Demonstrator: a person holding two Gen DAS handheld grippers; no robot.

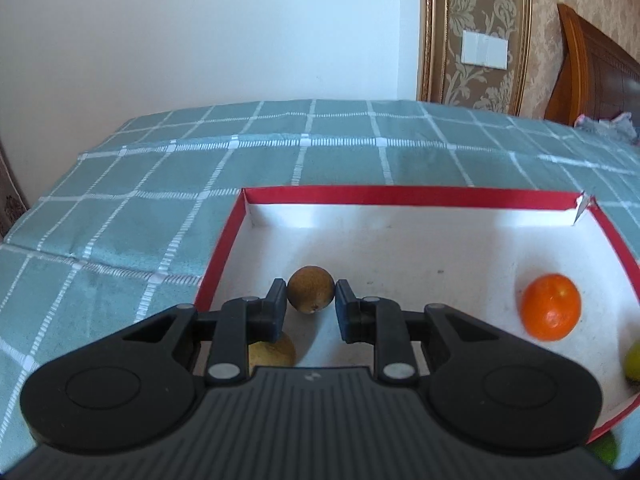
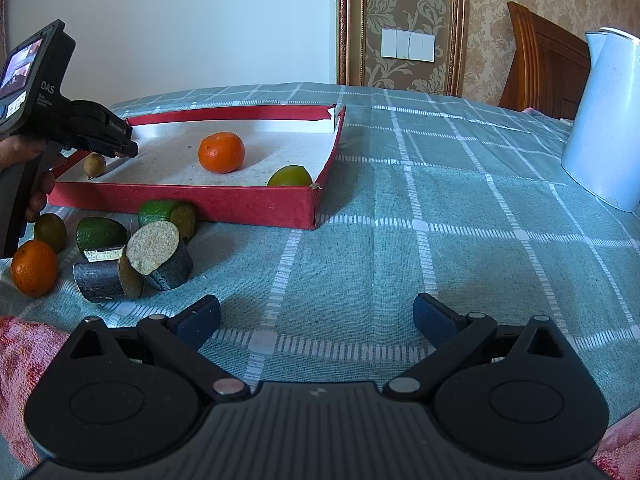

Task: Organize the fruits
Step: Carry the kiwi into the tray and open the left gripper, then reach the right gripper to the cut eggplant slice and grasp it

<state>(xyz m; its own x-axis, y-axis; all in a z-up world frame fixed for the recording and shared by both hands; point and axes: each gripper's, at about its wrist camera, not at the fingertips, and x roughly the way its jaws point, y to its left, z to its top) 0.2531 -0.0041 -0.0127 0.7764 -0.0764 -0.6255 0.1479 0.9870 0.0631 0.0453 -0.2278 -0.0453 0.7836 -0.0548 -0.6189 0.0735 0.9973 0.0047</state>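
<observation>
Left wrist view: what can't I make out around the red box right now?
- Yellowish fruit: mostly hidden under the left gripper.
- Green fruit: cut off by the right edge.
- Red box: near wall hidden by the gripper body.
- Fruit outside the box: only a green sliver.

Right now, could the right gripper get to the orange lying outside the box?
Probably yes. The right gripper is open and holds nothing, and the orange lies on the cloth to its left, outside the box. The cut fruit pieces lie beside the orange, so the gripper may have to skirt them.
</observation>
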